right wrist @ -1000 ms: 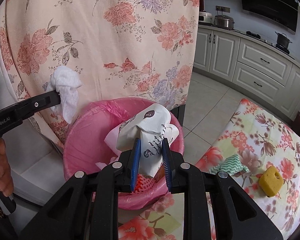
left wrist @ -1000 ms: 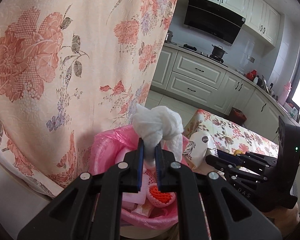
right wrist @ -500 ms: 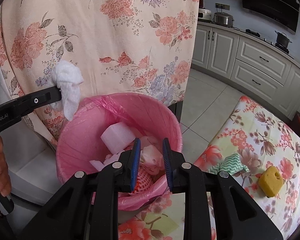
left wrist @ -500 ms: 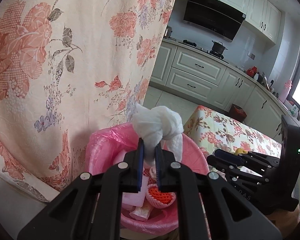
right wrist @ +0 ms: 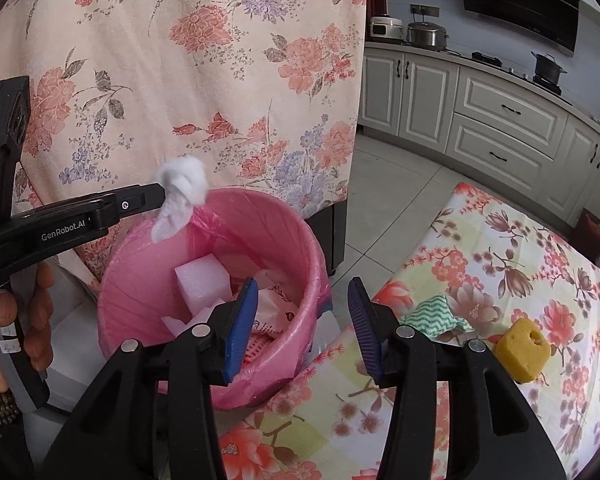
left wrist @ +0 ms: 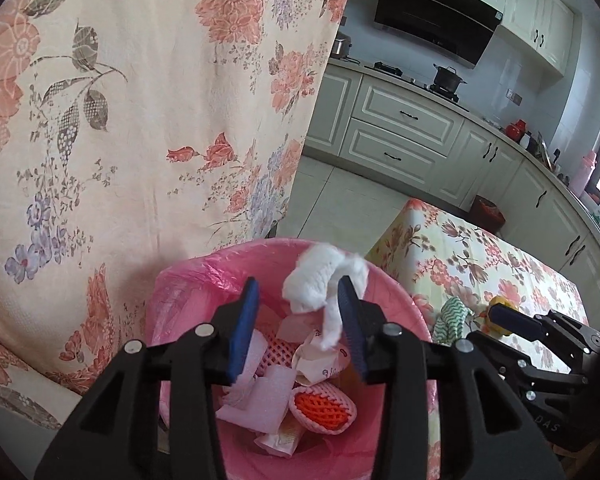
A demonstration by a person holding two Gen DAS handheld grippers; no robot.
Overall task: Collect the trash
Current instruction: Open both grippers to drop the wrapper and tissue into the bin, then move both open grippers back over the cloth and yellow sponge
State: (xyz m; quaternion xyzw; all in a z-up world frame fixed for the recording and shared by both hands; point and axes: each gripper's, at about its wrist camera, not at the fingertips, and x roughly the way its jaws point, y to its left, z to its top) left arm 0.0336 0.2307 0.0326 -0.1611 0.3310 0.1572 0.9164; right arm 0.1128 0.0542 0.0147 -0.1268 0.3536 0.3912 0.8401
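Opening left gripper (left wrist: 298, 322) over bin (left wrist: 396, 300), tissue (left wrist: 324, 284) between.

Both grippers are black plastic with blue ribbed pads (left wrist: 244, 330) and silver screws. The left gripper (right wrist: 156, 200) carries white lettering (GenRobot.AI).

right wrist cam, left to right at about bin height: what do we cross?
left gripper with white tissue wad → pink bin → green zigzag cloth → yellow sponge
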